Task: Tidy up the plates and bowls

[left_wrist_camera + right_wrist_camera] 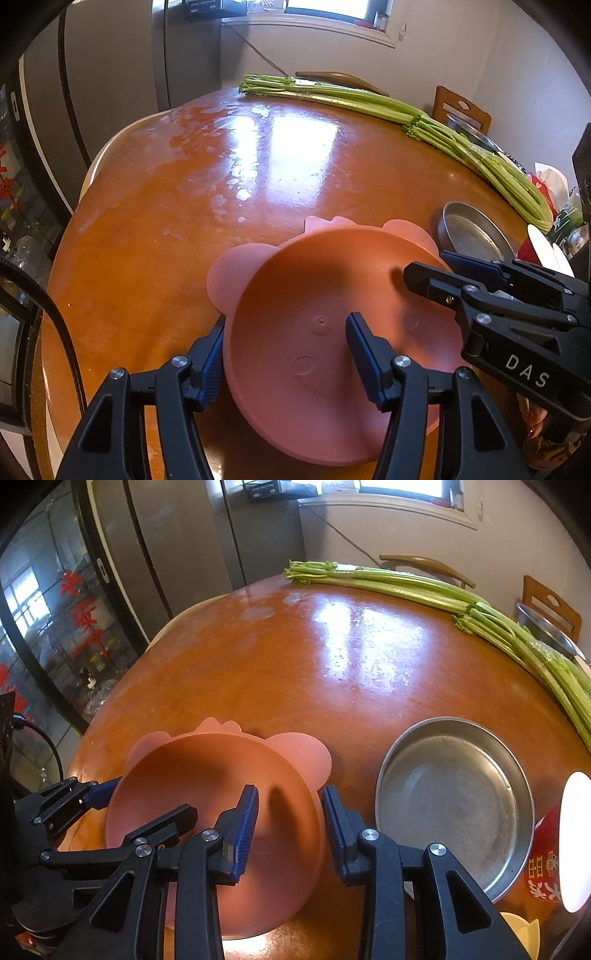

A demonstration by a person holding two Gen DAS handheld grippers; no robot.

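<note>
A pink bowl [314, 295] [207, 768] with round ear-shaped tabs sits on the orange table [295, 683]. My left gripper [286, 350] [147, 801] straddles the bowl's left rim, one blue pad against the outside wall and the other inside, clear of the wall. My right gripper [290, 827] [430, 266] straddles the right rim the same way, with a visible gap between its pads and the thin wall. Both stand open around the rim. An empty steel plate [454, 794] [469, 232] lies just right of the bowl.
Long celery stalks [406, 583] [369, 99] lie along the table's far and right edge. A red printed cup [543, 864], a white dish [576, 842] and a yellow item [521, 934] crowd the near right corner. Wooden chairs stand behind the table, a glass-door cabinet to the left.
</note>
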